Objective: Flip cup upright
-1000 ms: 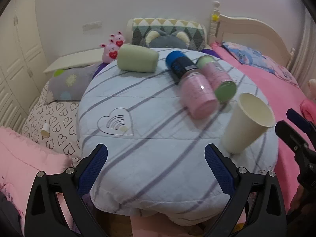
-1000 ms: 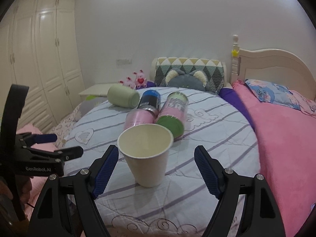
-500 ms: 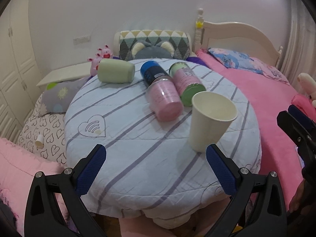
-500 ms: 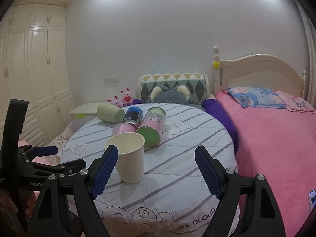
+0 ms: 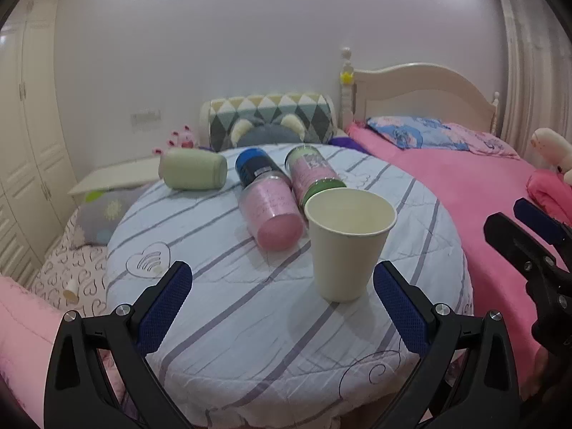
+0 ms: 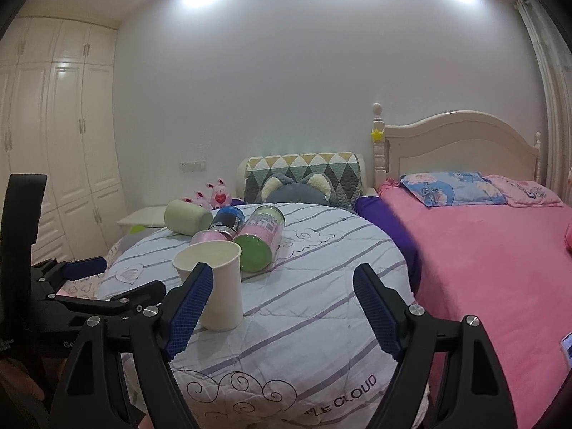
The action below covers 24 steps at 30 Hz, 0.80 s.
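The paper cup (image 5: 348, 245) stands upright, mouth up, on the striped quilt (image 5: 250, 321) of the round table, at its near right part, just in front of three bottles lying on their sides. The left view alone shows a small white cap (image 5: 70, 290) on the heart-print cloth to the left; the right view alone shows the words on the quilt's near edge and the ceiling lights. The left tongs (image 5: 282, 304) hover level before the cup, fingers spread wide, holding nothing. The right tongs (image 6: 282, 312) likewise gape empty, the cup just behind their left finger (image 6: 187, 305).
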Available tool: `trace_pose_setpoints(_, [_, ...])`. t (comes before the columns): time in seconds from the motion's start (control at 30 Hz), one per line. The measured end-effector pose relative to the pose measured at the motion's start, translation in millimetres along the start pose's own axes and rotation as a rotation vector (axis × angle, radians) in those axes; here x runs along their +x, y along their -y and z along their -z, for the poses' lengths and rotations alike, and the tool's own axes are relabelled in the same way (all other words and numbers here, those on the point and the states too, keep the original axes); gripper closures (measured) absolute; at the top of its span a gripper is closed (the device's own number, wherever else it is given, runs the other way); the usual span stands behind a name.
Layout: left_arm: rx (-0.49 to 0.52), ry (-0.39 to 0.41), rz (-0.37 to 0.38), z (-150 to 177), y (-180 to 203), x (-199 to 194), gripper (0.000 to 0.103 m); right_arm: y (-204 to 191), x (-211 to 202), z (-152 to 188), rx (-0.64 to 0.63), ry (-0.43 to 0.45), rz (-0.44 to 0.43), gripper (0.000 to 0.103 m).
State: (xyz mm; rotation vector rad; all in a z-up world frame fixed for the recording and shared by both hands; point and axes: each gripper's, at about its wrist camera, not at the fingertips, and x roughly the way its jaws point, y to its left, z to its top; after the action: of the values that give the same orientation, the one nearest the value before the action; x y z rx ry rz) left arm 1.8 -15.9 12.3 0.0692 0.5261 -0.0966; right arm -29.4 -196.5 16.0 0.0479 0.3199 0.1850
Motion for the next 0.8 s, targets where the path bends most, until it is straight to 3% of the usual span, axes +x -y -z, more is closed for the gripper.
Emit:
trace_pose_setpoints(0.17, [0.021,0.098,-0.059,6.7,5.9,-2.9,0.0,0.8,3.5,8.8,0.002,0.005,0.017,0.021])
trace_pose_setpoints(0.33, [0.028,0.178,-0.061,13.0,6.1,-5.9,0.0,-0.4,8.2,16.0,-0.001,0.0,0.018,0.021])
trace_pose_setpoints(0.8, [-0.019,0.291,-0.06,24.1,2.9,-7.4,0.0,1.0,17.1,30.3,-0.002,-0.013,0.038,0.021])
